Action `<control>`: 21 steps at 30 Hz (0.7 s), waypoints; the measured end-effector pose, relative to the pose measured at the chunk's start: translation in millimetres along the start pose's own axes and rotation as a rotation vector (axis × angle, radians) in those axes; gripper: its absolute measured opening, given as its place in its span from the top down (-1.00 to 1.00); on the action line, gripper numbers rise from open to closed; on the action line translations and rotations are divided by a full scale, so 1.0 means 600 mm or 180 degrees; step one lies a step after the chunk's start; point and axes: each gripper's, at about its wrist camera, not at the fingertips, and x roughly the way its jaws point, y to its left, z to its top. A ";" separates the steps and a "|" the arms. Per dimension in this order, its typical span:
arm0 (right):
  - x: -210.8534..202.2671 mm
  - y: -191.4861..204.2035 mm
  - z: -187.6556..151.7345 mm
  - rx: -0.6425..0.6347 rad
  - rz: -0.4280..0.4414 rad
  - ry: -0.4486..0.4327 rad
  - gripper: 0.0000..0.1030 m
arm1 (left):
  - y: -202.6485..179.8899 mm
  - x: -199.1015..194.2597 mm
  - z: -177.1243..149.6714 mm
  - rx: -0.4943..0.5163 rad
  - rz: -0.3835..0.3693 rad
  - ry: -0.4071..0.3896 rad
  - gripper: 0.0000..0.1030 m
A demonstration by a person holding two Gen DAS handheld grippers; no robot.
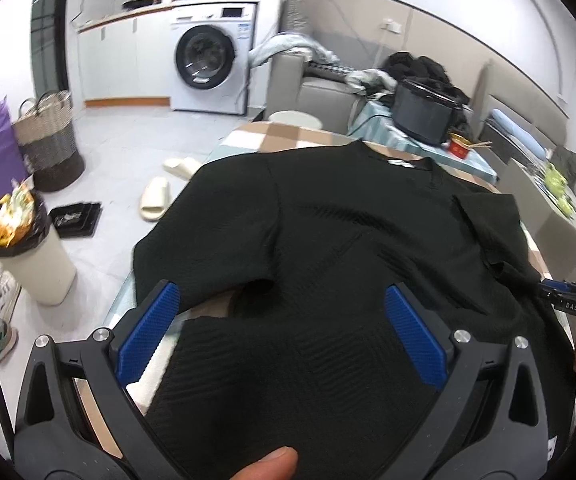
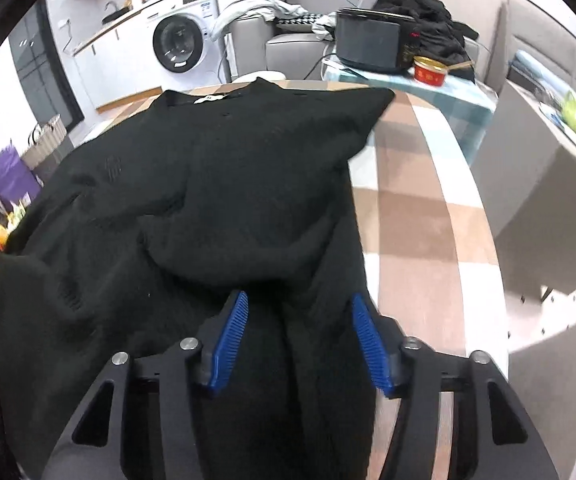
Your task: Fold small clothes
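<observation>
A black short-sleeved shirt [image 1: 347, 232] lies spread on the checked tablecloth [image 1: 280, 136], collar and white label at the far end. My left gripper [image 1: 282, 300] is open above the shirt's near left part, its blue pads [image 1: 152, 328] wide apart, with the left sleeve just ahead. In the right wrist view the shirt [image 2: 216, 184] is rumpled, its right side folded over the body. My right gripper [image 2: 297, 300] is open with bunched shirt fabric lying between its blue pads [image 2: 230, 340]. The right gripper also shows at the right edge of the left wrist view [image 1: 575, 304].
A black cooker [image 2: 367, 42] and a red tin [image 2: 429, 70] stand on a teal-covered table beyond the far edge. A bin [image 1: 28, 252], slippers [image 1: 156, 196], a basket [image 1: 50, 140] and a washing machine [image 1: 212, 56] are on the floor side, left. A grey cabinet [image 2: 547, 184] stands right.
</observation>
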 end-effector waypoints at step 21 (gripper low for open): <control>-0.088 -0.052 -0.012 0.0906 -0.0223 -0.0186 -0.03 | 0.304 0.054 -0.010 -0.1299 0.0151 0.0268 -0.98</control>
